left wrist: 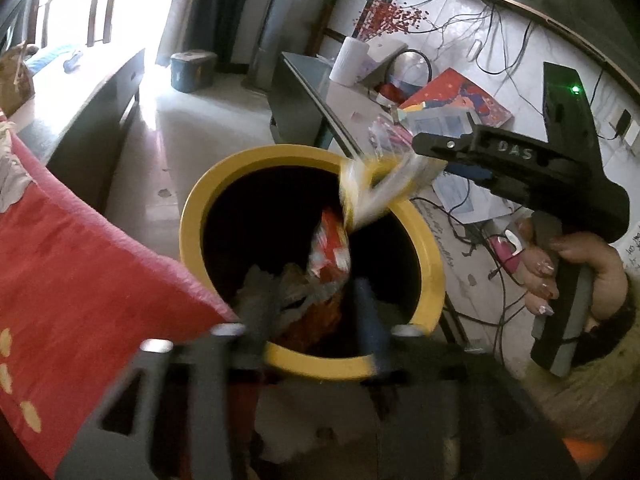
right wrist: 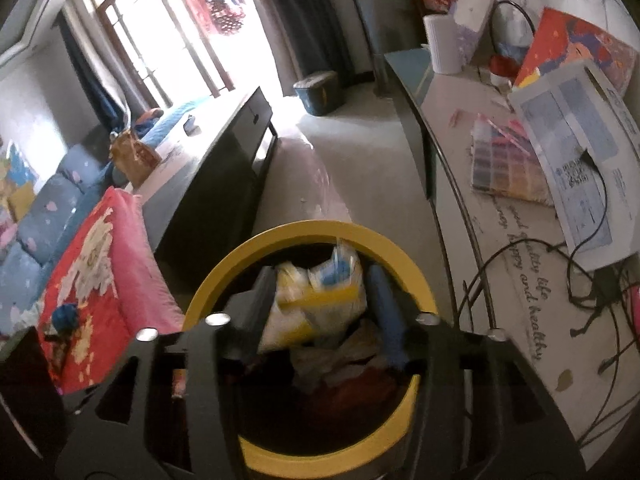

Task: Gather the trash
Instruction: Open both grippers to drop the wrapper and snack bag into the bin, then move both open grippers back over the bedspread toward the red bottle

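Trash: a yellow-and-white wrapper lay between the jaws of the right tool, directly over the mouth of the yellow bin.
Right tool state: about half open; whether its pads pressed the wrapper could not be told.
Wrapper axis: its long side ran forward along the fingers, tip hanging down into the bin.
Left tool: left tool, also about half open, held nothing; a red wrapper hung blurred just ahead of it, inside the bin.
Below both tools: crumpled paper and wrappers already in the bin.
Nearer hand: the right hand, judged the one to finish the drop.
Outward: red cushion left of the bin, cluttered surface to its right.
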Tool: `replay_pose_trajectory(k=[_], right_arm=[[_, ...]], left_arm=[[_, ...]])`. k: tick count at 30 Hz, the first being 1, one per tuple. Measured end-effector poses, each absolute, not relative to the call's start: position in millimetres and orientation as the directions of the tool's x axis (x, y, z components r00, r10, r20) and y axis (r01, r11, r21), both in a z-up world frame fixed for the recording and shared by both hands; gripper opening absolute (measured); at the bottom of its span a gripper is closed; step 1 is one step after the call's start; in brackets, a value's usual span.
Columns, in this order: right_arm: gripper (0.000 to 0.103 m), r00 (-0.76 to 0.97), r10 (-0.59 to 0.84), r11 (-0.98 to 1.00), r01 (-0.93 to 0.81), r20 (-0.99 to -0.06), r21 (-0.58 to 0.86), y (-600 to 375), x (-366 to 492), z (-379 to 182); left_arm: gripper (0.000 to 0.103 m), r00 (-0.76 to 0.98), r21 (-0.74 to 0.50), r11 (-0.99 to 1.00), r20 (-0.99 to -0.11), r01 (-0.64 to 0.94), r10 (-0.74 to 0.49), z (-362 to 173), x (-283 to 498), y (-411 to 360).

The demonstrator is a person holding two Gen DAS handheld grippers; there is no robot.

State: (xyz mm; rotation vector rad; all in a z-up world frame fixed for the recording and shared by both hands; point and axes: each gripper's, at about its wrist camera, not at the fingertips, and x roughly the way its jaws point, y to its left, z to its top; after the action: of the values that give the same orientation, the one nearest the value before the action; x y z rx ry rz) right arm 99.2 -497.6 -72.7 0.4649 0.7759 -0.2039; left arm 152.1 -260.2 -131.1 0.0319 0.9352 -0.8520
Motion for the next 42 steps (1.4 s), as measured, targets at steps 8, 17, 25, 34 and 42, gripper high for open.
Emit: replay_pose_trajectory(k=[8,17,25,34,42], right_arm=[[0.067,0.731,-0.045,0.877,0.355,-0.681,0.323,-496,95,-62],[0.078,0.786,-0.035,0.911,0.279,-0.617,0.304,-471,93,-39],[0.079,0.800,0.027,0.932,0.196,-0.599,0.304,-441,95,-32],[0.087,0.821,0.143,0.955,0.032,-0.552,0.296,-394,92,-21],[0.088,0.804,0.193,0.963,-0.046,-0.563,0.265,-363,92,-19]], left_arm=[[0.095,0.384,-0.302,0.707,-0.671,0.640,-0.635,-114,148,-245],[0.096,0.511,-0.282,0.787,-0.632,0.548,-0.583,-90,146,-200],[0.096,0.606,-0.249,0.839,-0.595,0.484,-0.527,-68,140,-161],[0.096,0.691,-0.223,0.886,-0.559,0.407,-0.458,-50,130,-118],[0.096,0.740,-0.233,0.912,-0.533,0.337,-0.410,-41,122,-80]])
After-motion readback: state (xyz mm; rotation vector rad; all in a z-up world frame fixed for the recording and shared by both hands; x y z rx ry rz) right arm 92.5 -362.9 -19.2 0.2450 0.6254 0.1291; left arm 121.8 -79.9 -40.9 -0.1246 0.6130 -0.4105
